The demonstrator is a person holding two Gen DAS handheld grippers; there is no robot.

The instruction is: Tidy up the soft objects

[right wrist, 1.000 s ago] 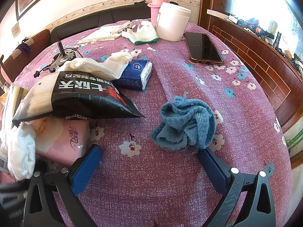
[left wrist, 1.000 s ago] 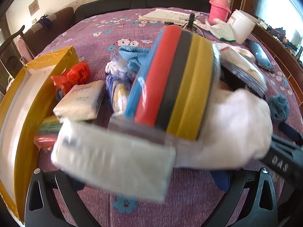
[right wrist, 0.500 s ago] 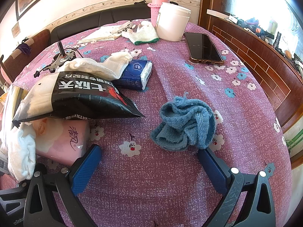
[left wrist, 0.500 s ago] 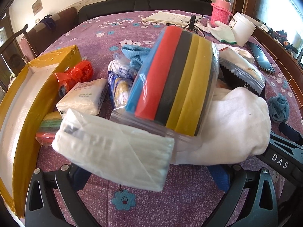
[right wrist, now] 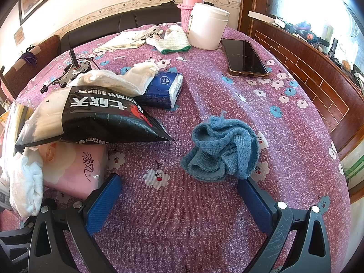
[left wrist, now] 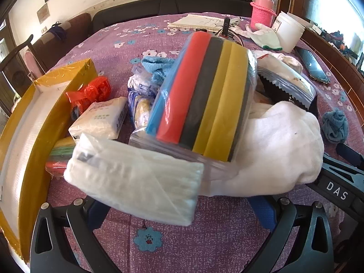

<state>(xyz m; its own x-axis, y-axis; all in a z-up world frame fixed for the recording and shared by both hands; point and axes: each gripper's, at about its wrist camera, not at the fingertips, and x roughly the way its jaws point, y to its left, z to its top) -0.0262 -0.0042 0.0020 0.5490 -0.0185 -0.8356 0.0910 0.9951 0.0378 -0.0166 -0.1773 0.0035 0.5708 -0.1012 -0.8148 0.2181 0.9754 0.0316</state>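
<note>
My left fingers point(left wrist: 179, 209) stand spread wide, the blue pads low at either side, and a clear pack of white tissues point(left wrist: 134, 182) lies across the gap; whether the pads press it I cannot tell, since the pack hides their tips. Just behind it a clear bag of sponges point(left wrist: 202, 97) in blue, red, black and yellow stripes leans up, with a white cloth point(left wrist: 279, 150) bunched against its right side. Further left sit a small white tissue pack point(left wrist: 100, 120) and a red plastic bag point(left wrist: 88, 93), both beside the yellow box point(left wrist: 36, 122) at the desk's left edge.

My right fingers point(right wrist: 179, 200) are also wide apart and hold nothing, resting low over the purple flowered desk point(right wrist: 227, 204). The blue knitted cloth point(right wrist: 223, 145) lies crumpled just ahead of them, nearer the right pad, apart from both. Only this view shows the black snack bag point(right wrist: 95, 118) lying over a pink tissue pack point(right wrist: 75, 170), and behind it a white sock point(right wrist: 118, 79) draped on a blue tissue pack point(right wrist: 163, 88). The phone point(right wrist: 245, 59) and the white tub point(right wrist: 209, 29) stand toward the far right edge.

The left view catches the blue knitted cloth small at its right, and shows the yellow box, which the right view does not.
</note>
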